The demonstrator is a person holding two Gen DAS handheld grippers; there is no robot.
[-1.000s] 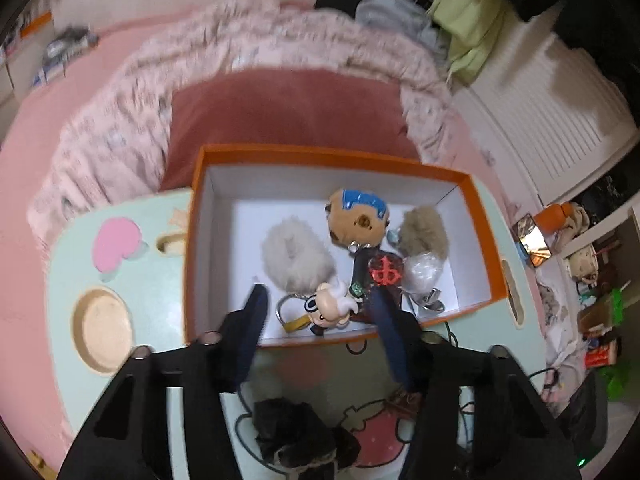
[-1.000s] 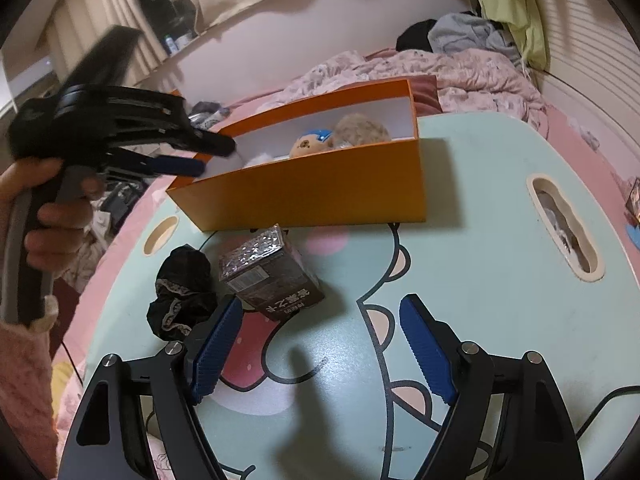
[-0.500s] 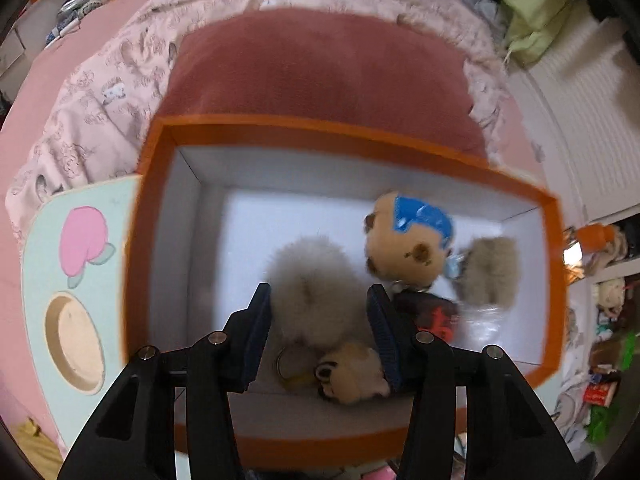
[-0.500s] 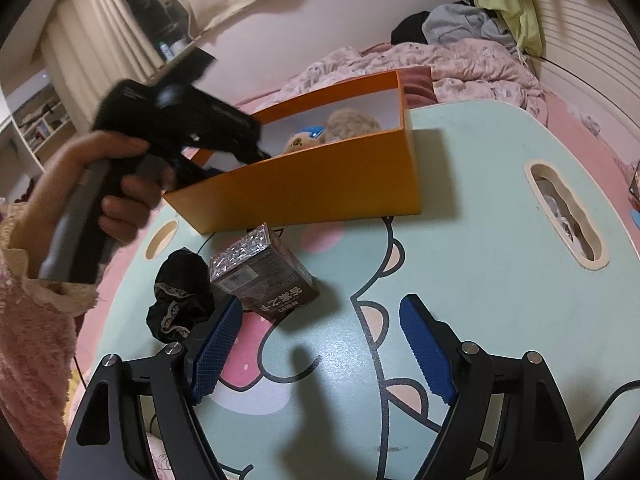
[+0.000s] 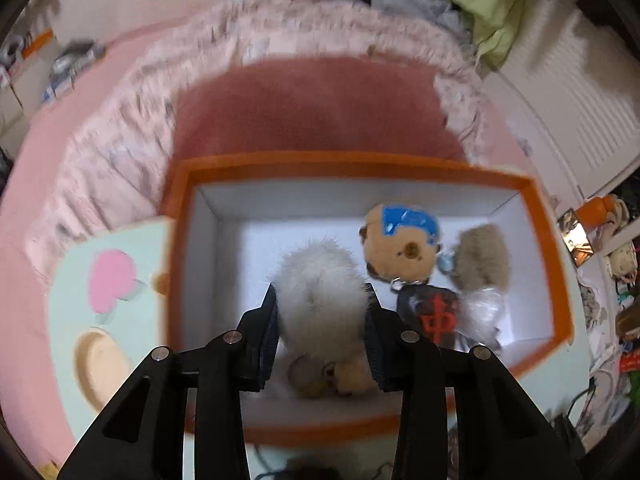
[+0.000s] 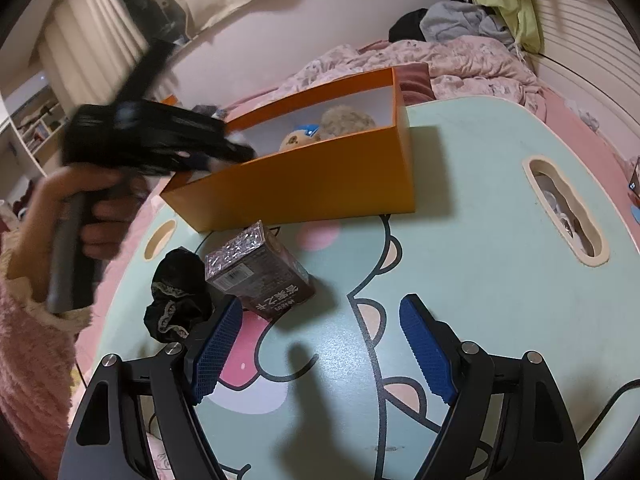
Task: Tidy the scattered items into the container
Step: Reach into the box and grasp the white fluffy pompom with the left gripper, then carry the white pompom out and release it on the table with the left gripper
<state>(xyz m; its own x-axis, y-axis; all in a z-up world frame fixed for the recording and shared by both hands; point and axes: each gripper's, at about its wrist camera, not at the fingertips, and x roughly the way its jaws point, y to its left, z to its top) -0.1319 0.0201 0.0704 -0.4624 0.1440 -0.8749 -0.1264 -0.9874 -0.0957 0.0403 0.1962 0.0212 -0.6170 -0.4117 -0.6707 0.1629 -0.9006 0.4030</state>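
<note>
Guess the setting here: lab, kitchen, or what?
Most likely a bedroom at home: a bed with a pink floral quilt, a heap of clothes on it, and a cartoon-print table beside it.

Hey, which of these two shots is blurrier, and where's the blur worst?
Left wrist view: smeared nearly throughout, worst on the orange box rim and pink bedding; only the left gripper, its jaws closing around the white pompom, stays crisp. Right wrist view: mostly sharp; blur only on the hand holding the other gripper.

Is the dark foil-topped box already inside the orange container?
No: in the right wrist view the dark box lies on the table in front of the orange container, beside a black lace scrunchie.
</note>
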